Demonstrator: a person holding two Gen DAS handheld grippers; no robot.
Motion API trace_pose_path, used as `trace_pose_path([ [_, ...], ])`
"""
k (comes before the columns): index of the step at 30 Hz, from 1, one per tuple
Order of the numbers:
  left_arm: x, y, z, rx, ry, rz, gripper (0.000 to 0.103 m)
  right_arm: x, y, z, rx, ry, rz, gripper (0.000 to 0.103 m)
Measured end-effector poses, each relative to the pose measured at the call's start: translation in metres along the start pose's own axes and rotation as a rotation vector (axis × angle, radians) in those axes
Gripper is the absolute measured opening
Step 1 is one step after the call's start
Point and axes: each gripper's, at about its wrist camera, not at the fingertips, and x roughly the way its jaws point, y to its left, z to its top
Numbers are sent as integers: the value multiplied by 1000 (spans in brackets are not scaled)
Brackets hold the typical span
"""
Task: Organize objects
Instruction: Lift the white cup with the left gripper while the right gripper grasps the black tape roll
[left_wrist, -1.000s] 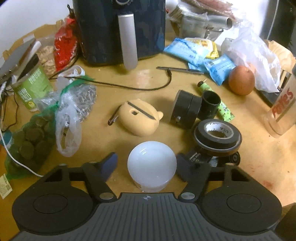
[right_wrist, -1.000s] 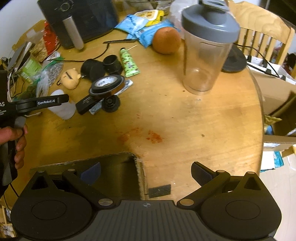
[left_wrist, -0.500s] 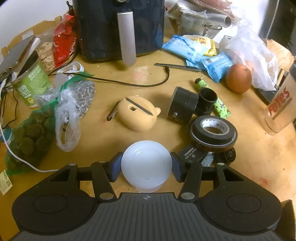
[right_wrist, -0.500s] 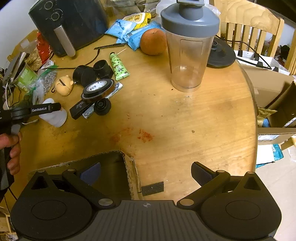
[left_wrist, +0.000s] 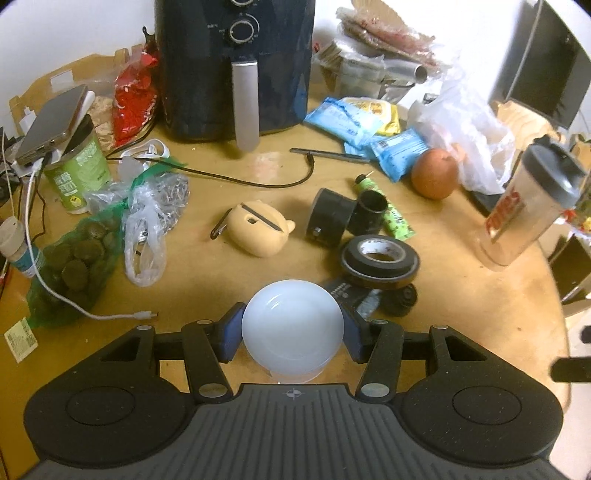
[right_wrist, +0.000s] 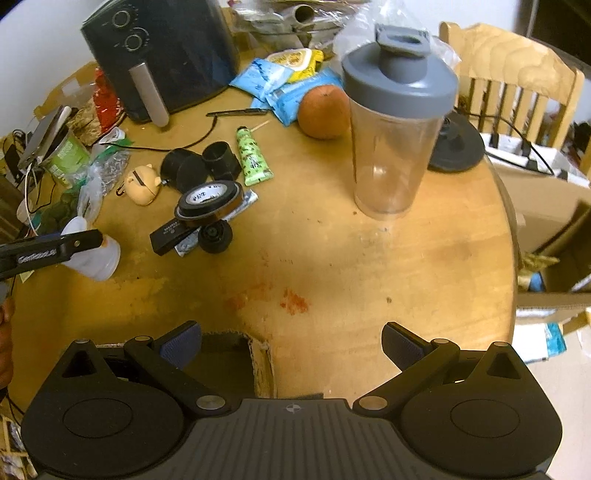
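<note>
Your left gripper clenches a white cup between its pads, tilted above the wooden table; just beyond it lies a black tape roll; your right gripper hangs released, nothing between its jaws, over a cardboard box.

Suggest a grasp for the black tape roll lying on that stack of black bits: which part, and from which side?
Take the tape roll by its outer wall, jaws across the full width, coming from above. It lies flat but slightly tilted on a black bar and a round knob, so a side approach would likely knock the stack. The open right gripper is free; the left gripper holds the white container.
</note>
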Motion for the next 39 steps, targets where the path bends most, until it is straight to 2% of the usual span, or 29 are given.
trace_pose_path([
  [12, -47, 2, -14, -61, -36, -29, 53, 5, 5, 26, -83, -62, 59, 103],
  [20, -71, 8, -30, -116, -58, -21, 53, 17, 22, 45, -197, -86, 116, 103],
  [27, -76, 16, -46, -157, -39, 7, 53, 32, 41, 63, -276, -116, 184, 103],
  [34, -80, 24, -56, -196, -35, 17, 53, 58, 46, 76, -266, -87, 250, 103],
  [39, -83, 27, -55, -214, -42, 21, 53, 71, 55, 81, -309, -81, 257, 103],
])
